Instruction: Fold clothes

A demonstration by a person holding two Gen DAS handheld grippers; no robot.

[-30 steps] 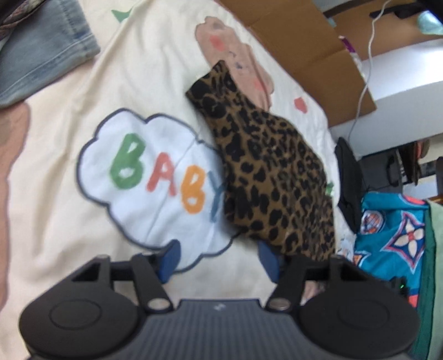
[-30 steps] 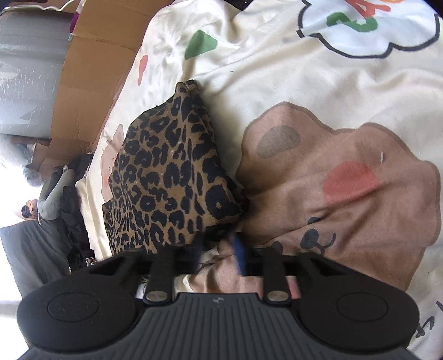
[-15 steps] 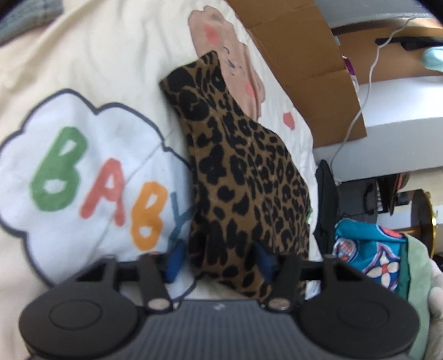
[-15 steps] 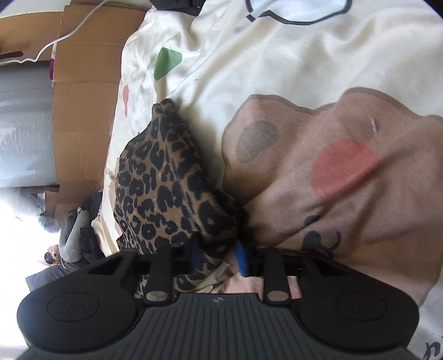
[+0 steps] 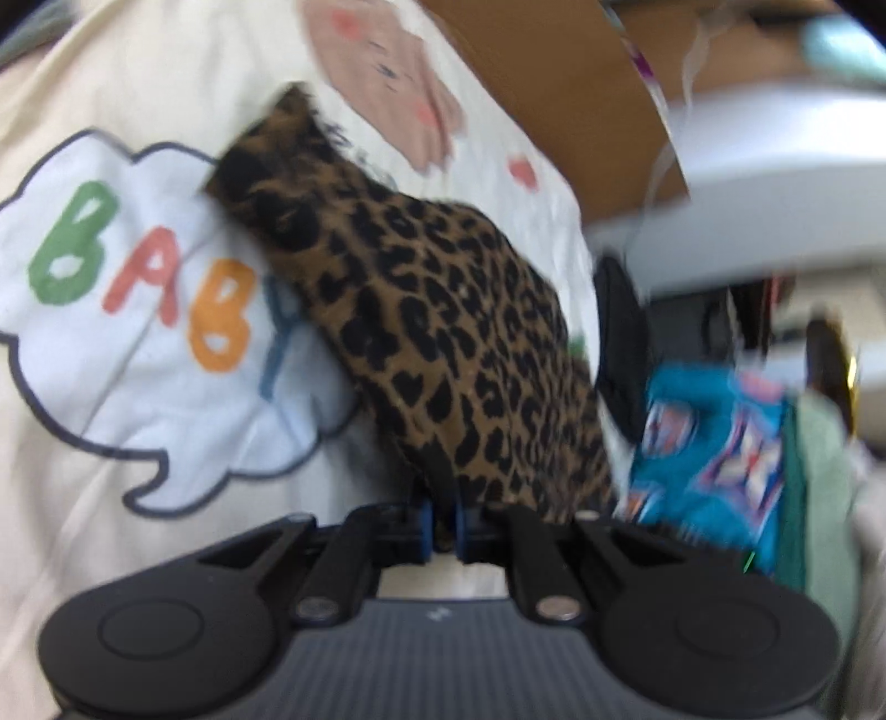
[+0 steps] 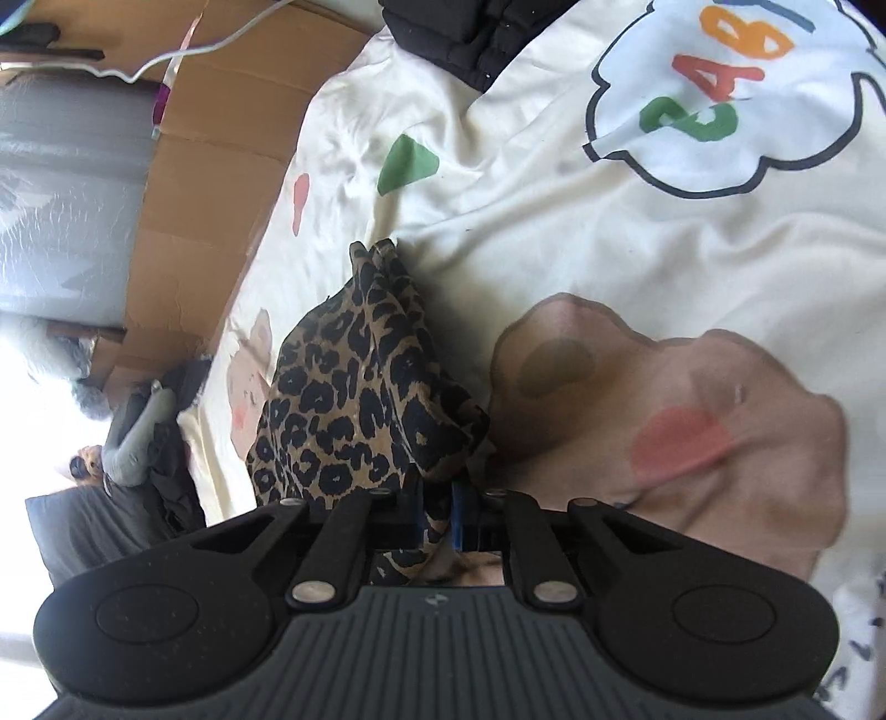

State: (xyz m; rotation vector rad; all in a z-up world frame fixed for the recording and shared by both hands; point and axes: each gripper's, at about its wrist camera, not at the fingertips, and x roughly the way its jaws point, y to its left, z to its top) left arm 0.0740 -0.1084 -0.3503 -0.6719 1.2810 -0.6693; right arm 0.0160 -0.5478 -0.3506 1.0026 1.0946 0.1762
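A leopard-print garment point(image 5: 443, 332) lies stretched across a cream bed sheet point(image 5: 83, 498). In the left wrist view my left gripper point(image 5: 443, 526) is shut on its near end, blue pads pinching a fold of the cloth. In the right wrist view the same garment point(image 6: 354, 399) is bunched and slightly raised. My right gripper point(image 6: 437, 509) has its jaws closing, and its pads press on the other end of the garment. The cloth hides both sets of fingertips in part.
The sheet carries a white "BABY" cloud point(image 5: 138, 310) and a brown bear print point(image 6: 692, 432). Cardboard point(image 5: 554, 83) lines the far edge. A blue patterned cloth point(image 5: 714, 443) and a dark item point(image 5: 620, 332) lie beside the garment. A black jacket point(image 6: 470, 33) sits at the sheet's edge.
Both grippers went from open to closed on the ends of the leopard garment. The left gripper moved in over the cloth, and the garment's ends have lifted and bunched.
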